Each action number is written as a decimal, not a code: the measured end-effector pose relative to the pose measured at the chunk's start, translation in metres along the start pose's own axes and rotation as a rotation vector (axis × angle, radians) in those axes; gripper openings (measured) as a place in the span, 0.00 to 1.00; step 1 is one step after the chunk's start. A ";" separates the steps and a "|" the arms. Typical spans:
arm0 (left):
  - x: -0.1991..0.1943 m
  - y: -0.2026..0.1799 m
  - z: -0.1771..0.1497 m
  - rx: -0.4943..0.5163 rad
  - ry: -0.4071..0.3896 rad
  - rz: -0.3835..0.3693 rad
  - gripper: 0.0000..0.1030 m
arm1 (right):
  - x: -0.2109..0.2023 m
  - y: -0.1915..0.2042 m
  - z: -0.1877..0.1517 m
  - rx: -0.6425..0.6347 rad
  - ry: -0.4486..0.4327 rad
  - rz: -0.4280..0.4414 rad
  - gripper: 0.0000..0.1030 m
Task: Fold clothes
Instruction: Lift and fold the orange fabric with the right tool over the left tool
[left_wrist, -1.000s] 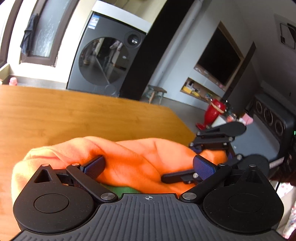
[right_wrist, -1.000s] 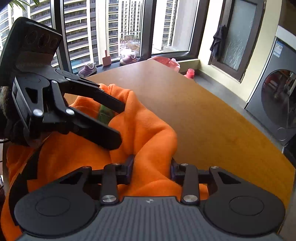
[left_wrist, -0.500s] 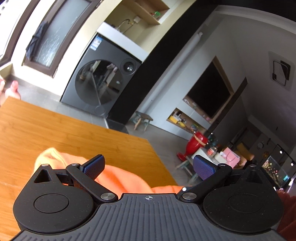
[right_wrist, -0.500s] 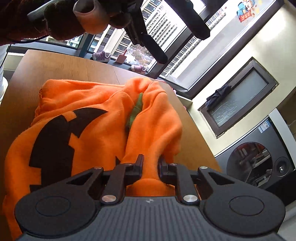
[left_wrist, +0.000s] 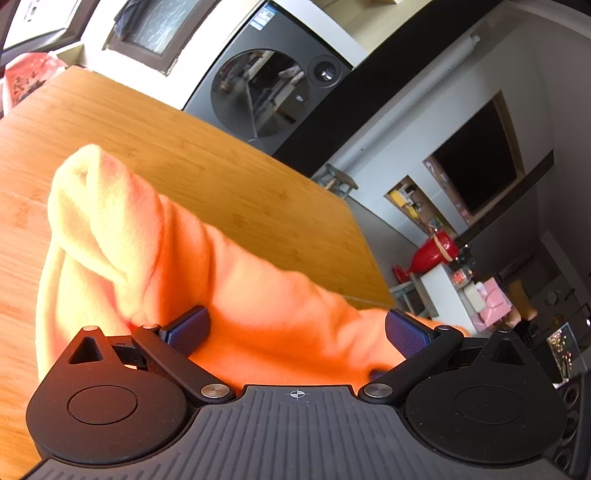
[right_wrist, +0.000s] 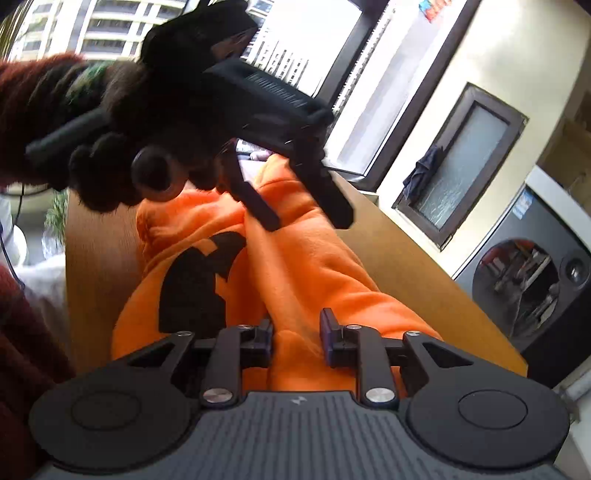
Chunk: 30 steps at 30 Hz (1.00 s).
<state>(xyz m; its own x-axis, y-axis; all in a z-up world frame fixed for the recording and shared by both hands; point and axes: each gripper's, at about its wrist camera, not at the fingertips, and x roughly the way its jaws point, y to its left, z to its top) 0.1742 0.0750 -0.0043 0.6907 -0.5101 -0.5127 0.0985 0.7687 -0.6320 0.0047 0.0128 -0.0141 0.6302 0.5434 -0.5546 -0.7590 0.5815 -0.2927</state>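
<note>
An orange sweatshirt (right_wrist: 306, 273) with a black pumpkin face lies bunched on the wooden table (right_wrist: 402, 254). A raised fold of it runs toward my right gripper (right_wrist: 297, 330), whose jaws are opening with that fold between the pads. My left gripper (right_wrist: 303, 218), held by a dark gloved hand (right_wrist: 110, 177), hangs over the far end of the fold with its fingers spread. In the left wrist view the left gripper (left_wrist: 297, 330) is open wide, and the orange sweatshirt (left_wrist: 258, 291) fills the gap without being pinched. A pale lit hump of cloth rises at the left.
The table (left_wrist: 192, 147) ends close on the right in the left wrist view, with floor beyond. A grey washing machine (left_wrist: 266, 81) stands past the far edge. Windows (right_wrist: 295, 44) line the far side. A dark red sleeve (right_wrist: 22, 332) shows at the left.
The right jaws pinched the fold tight, then widened again. The left gripper stayed open, swung away from the cloth, then came back low over it. Both views have rolled.
</note>
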 end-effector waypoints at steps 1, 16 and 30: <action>-0.002 0.003 -0.006 -0.004 0.009 0.004 1.00 | -0.014 -0.013 -0.001 0.109 -0.023 0.028 0.42; -0.009 0.003 -0.036 0.044 -0.025 0.041 1.00 | -0.054 -0.076 -0.100 1.058 0.011 0.201 0.73; -0.060 0.063 -0.003 -0.303 -0.129 -0.062 1.00 | 0.016 -0.106 -0.094 0.960 -0.047 0.071 0.59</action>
<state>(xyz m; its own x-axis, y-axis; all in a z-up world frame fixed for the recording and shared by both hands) 0.1370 0.1528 -0.0151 0.7767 -0.4848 -0.4021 -0.0604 0.5782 -0.8137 0.0799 -0.0974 -0.0652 0.6095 0.6082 -0.5086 -0.3519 0.7824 0.5139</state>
